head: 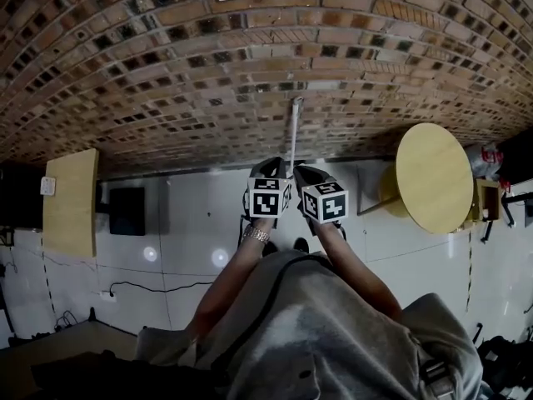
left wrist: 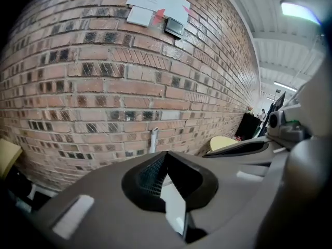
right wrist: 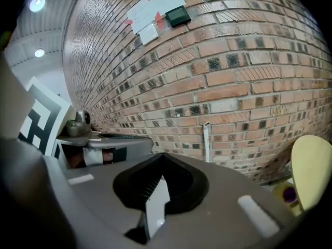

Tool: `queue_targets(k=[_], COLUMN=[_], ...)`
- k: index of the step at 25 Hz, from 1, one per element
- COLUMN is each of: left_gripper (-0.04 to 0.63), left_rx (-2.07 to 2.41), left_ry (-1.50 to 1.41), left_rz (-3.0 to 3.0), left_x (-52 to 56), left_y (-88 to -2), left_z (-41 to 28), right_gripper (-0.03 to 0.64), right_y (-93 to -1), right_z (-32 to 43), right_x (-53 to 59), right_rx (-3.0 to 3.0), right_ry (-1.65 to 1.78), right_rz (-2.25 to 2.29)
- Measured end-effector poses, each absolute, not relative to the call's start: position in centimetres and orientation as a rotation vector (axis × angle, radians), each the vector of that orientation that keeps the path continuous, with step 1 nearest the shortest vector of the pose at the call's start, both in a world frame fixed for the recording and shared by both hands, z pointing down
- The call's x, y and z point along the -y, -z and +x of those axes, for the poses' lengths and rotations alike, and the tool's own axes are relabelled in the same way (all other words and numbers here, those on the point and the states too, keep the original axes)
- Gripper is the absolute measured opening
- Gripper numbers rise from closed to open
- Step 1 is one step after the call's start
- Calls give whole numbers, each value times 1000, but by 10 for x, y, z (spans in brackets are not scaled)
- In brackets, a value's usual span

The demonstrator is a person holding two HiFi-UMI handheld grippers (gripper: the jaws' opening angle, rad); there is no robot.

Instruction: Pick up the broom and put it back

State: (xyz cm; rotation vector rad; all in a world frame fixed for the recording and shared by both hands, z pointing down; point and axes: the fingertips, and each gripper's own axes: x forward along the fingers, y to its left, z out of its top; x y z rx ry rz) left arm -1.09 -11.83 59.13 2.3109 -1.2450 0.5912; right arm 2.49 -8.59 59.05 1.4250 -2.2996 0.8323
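The smooth grey plastic left tongs (left wrist: 165,153) and right tongs (right wrist: 162,155) are both closed tip to tip, gripping nothing. Just beyond their tips, a slim pale broom handle (head: 294,132) stands upright against the rough red-brown brick wall (head: 208,73), above glossy white floor tiles (head: 191,215).

Glossy white tiled floor (head: 196,219), round pale-wood table (head: 433,177) standing on it at right, rectangular wooden tabletop (head: 71,202) and black box (head: 127,211) at left by the brick wall (head: 208,57), black cable (head: 166,288) trailing over the tiles, broom handle (head: 294,132) upright against the wall.
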Motion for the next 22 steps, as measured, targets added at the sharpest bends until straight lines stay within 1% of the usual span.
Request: queue_targets(k=[8, 22], left_gripper=[0, 0], left_rx=[1260, 1275], left_ry=[-596, -547], left_rz=[2305, 2302], left_x=[113, 96], left_y=[-580, -575], left_z=[11, 10], right_gripper=[0, 0], right_y=[-586, -579], right_z=[39, 26], right_x=[94, 76], right_rx=[2283, 2338], right_ry=[-861, -848], right_rz=[1406, 1337])
